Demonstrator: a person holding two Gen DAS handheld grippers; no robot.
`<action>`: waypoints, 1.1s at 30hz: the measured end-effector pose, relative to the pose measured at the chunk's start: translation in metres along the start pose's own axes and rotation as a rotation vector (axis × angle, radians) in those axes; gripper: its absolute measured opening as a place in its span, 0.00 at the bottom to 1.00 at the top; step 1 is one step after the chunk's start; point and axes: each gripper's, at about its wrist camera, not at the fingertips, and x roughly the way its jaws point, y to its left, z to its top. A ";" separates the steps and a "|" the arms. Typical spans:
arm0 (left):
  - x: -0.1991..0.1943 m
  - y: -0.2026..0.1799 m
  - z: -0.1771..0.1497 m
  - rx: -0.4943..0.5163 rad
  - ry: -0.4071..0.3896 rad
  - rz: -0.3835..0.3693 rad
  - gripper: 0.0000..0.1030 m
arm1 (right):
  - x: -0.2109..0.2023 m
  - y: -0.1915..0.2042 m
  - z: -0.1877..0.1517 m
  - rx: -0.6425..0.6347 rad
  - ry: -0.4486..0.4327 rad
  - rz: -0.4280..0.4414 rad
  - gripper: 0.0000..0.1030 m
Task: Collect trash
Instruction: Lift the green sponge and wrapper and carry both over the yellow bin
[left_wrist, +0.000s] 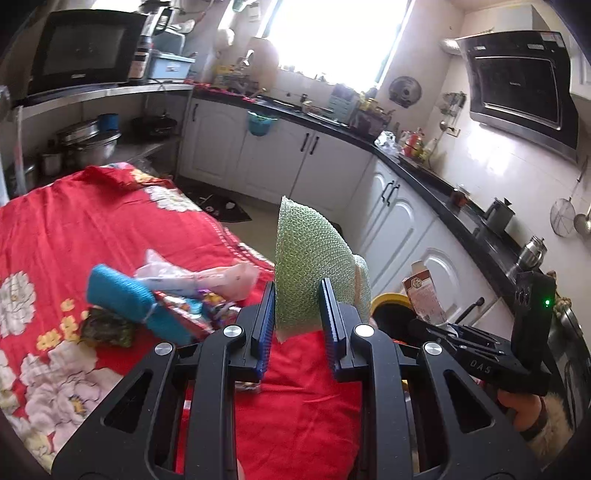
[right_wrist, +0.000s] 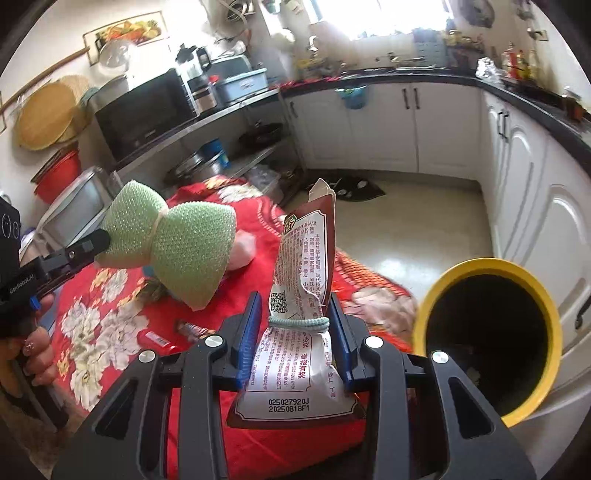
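- Bin (right_wrist: 491, 332), yellow-rimmed, dark inside, stands beside the red floral cloth (right_wrist: 110, 332).
- Left gripper (left_wrist: 299, 314) pinches green bubble wrap (left_wrist: 310, 258) left of bin.
- Right gripper (right_wrist: 295, 332) clamps a crinkled, banded packet (right_wrist: 299, 295) just beside bin.
- Wrappers (left_wrist: 192, 291) litter the cloth.

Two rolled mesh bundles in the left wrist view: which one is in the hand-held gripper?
The green bundle, pinched between the left hand-held gripper pads and raised. The blue bundle lies on the red floral cloth among wrappers.

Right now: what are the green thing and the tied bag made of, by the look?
Green piece: looks like foam netting or bubble sheet, matte, dimpled all over, cinched by a band into a bow shape. Printed bag: likely glossy plastic film or laminate, creased, crinkled, dense print with a QR code, tied with a pale elastic band.
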 end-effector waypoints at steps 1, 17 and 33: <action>0.003 -0.005 0.001 0.007 0.001 -0.007 0.17 | -0.003 -0.003 0.001 0.005 -0.007 -0.008 0.33; 0.042 -0.075 0.012 0.105 0.019 -0.110 0.17 | -0.048 -0.065 0.002 0.099 -0.092 -0.124 0.33; 0.090 -0.142 0.013 0.198 0.066 -0.182 0.17 | -0.074 -0.119 -0.005 0.177 -0.132 -0.241 0.33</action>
